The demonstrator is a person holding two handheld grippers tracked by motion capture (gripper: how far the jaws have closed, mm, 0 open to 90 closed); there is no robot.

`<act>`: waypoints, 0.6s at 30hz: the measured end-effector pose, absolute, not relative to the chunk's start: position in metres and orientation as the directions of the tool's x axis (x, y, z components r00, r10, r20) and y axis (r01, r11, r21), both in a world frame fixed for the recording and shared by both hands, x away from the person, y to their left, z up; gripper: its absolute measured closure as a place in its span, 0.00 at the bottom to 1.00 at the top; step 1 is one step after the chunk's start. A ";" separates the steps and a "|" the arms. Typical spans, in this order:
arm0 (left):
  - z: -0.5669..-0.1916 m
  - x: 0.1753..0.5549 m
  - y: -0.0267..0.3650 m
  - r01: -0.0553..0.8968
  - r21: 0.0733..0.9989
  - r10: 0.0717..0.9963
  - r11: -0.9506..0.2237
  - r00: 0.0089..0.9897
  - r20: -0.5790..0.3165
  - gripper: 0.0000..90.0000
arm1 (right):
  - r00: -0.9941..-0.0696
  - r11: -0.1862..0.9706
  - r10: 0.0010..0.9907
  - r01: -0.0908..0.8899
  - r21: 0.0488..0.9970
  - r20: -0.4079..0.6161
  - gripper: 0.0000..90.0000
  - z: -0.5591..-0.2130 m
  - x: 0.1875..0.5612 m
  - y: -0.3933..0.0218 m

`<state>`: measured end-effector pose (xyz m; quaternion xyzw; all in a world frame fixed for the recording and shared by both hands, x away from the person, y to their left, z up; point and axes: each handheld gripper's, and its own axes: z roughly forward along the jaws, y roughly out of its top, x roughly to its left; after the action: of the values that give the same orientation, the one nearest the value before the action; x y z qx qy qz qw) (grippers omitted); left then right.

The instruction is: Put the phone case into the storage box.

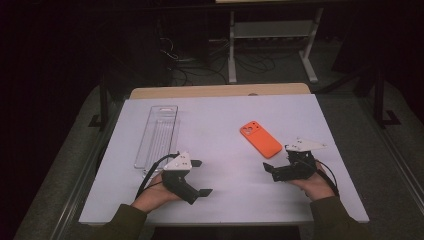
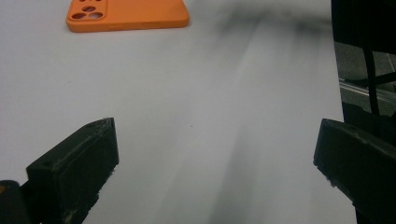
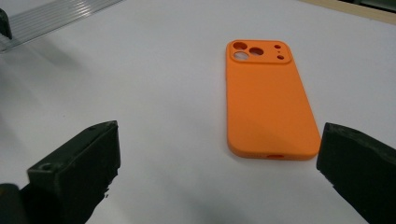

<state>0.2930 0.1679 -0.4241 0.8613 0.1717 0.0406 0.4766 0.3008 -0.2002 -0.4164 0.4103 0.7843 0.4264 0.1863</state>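
An orange phone case (image 1: 260, 139) lies flat on the white table (image 1: 220, 120), right of the middle, with its camera cut-outs at the far end. My right gripper (image 1: 272, 172) rests just near of it, pointing left, open and empty. In the right gripper view the case (image 3: 266, 98) lies ahead and slightly right between the spread jaws of that gripper (image 3: 219, 135). My left gripper (image 1: 201, 177) sits at the near left, open with nothing between its jaws. In the left gripper view the case (image 2: 128, 14) lies far ahead to the left of that gripper (image 2: 215, 140).
A long clear plastic tray (image 1: 157, 135) lies at the left, just beyond my left gripper, and its ribbed end (image 3: 51, 18) appears in the right gripper view. The table's right edge (image 2: 337, 70) is close by. Cables and a shelf frame (image 1: 270, 30) stand behind the table.
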 end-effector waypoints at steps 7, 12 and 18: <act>-0.424 0.293 0.170 0.258 0.833 0.337 -0.489 0.937 -0.092 0.00 | -0.594 0.312 0.803 0.494 0.811 0.052 0.00 -0.415 0.307 -0.199; -0.424 0.292 0.171 0.269 0.834 0.347 -0.482 0.933 -0.101 0.00 | -0.595 0.315 0.802 0.501 0.806 0.057 0.00 -0.411 0.312 -0.199; -0.423 0.291 0.173 0.274 0.837 0.352 -0.473 0.930 -0.106 0.00 | -0.601 0.327 0.798 0.507 0.797 0.055 0.00 -0.410 0.317 -0.195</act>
<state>0.2914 0.1729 -0.4233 0.8573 0.1825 0.0404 0.4797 0.3172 -0.1955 -0.4095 0.4103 0.7951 0.4101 0.1770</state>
